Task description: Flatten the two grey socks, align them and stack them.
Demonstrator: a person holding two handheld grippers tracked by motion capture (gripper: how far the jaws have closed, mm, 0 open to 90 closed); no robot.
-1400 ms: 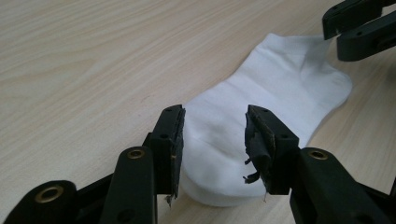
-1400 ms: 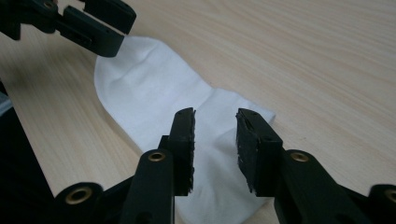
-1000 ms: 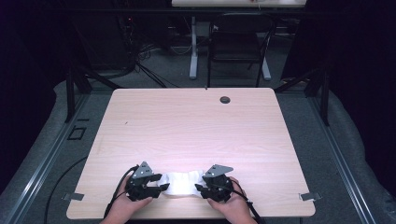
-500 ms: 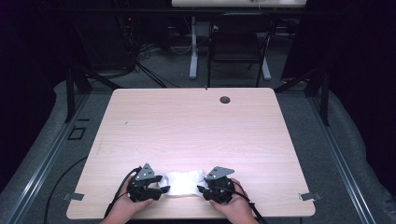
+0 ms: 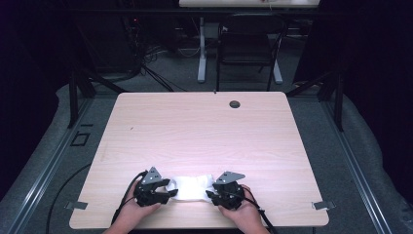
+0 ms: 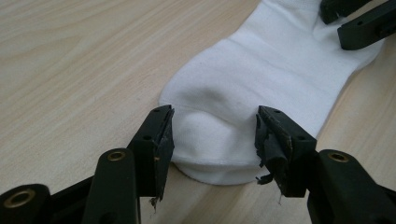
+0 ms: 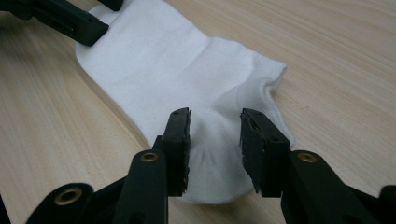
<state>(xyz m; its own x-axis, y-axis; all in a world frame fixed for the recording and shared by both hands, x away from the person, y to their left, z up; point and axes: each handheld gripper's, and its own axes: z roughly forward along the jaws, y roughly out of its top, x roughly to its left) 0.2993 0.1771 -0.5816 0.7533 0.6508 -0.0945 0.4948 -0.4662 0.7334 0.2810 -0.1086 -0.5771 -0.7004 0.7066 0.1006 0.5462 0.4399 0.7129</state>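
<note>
White sock (image 5: 189, 187) lying flat near the front edge of the counter (image 5: 204, 131), a claw at each end.

The left claw (image 5: 164, 191) stands wide open, its jaws straddling one rounded end of the sock without pinching it. The right claw (image 5: 212, 194) sits at the other end, its jaws just closing in, fabric bunched between them but the pads not clearly pressing.

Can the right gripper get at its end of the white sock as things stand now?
Probably yes. The right gripper already stands over one end of the sock, its jaws apart on either side and just closing. Nothing lies between them and the cloth. The left gripper straddles the other end, clear of it.
</note>
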